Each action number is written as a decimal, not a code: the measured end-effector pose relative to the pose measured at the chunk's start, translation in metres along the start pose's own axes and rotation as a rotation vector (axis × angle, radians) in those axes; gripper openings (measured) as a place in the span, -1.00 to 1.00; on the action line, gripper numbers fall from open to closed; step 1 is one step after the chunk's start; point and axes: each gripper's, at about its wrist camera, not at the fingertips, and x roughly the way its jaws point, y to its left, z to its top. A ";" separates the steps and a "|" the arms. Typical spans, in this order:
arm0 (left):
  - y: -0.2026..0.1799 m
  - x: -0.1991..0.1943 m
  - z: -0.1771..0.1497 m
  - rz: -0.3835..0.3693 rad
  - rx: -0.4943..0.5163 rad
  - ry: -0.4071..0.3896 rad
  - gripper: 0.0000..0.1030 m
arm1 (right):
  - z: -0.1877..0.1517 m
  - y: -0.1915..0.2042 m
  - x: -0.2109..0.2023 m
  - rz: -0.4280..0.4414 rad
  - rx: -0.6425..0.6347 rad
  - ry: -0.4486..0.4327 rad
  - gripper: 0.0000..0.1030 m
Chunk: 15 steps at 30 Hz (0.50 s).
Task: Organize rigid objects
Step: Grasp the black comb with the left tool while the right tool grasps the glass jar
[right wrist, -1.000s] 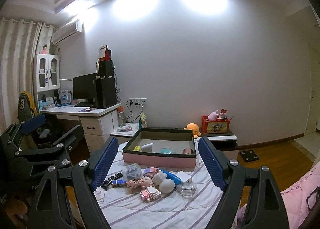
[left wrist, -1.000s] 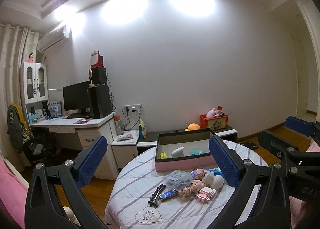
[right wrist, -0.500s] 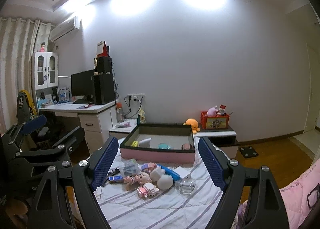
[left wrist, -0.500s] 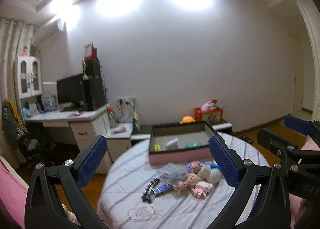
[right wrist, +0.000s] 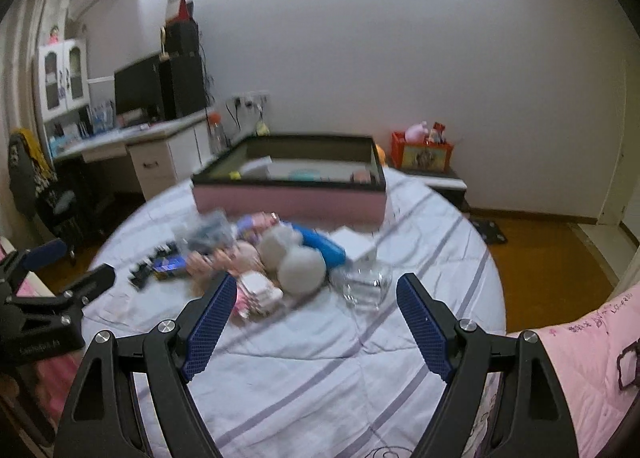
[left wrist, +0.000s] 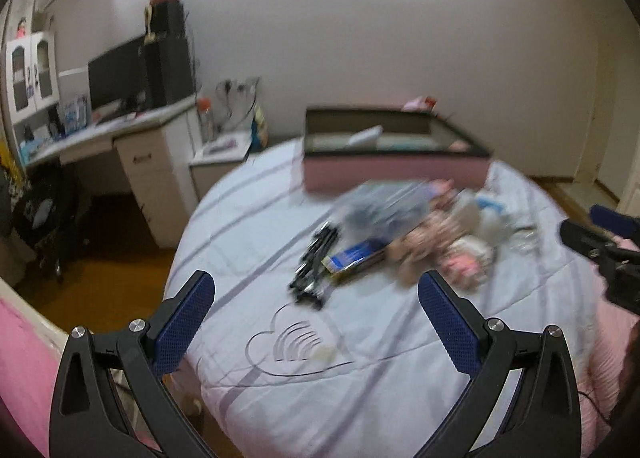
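Since the earlier frames you have tipped both grippers downward and brought them lower, so the round table now fills each view where the wall did before. The pile and the box lie as they did.

Your left gripper point(left wrist: 316, 294) has its jaws spread wide with nothing between them. It hangs over bare cloth point(left wrist: 360, 378) near the table's edge, short of the pile. Your right gripper point(right wrist: 314, 300) is likewise spread wide and empty, with its left pad point(right wrist: 208, 326) just in front of the pile's near edge.

The loose items lie heaped mid-table: a black clip point(left wrist: 314, 270), a blue packet point(left wrist: 354, 256), two pale balls point(right wrist: 294, 258), a blue tube point(right wrist: 324, 248) and a clear piece point(right wrist: 366, 282). Blur hides the rest.

Beyond the pile stands the pink box point(right wrist: 288, 199), open-topped, with a few items already inside. It probably serves as the target, set just behind the pile to keep each transfer short. Wide jaws suit a first pick.
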 end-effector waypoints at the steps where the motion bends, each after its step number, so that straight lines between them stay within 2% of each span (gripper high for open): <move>1: 0.004 0.012 -0.003 0.010 -0.006 0.028 1.00 | -0.001 -0.001 0.005 0.000 0.001 0.013 0.62; 6: 0.025 0.059 -0.006 0.024 -0.061 0.131 1.00 | -0.008 -0.012 0.035 -0.012 0.013 0.077 0.62; 9: 0.031 0.076 0.000 0.024 -0.075 0.152 1.00 | -0.009 -0.020 0.049 -0.034 0.022 0.107 0.62; 15: 0.024 0.102 0.012 0.019 -0.007 0.211 0.93 | -0.009 -0.036 0.068 -0.061 0.046 0.151 0.62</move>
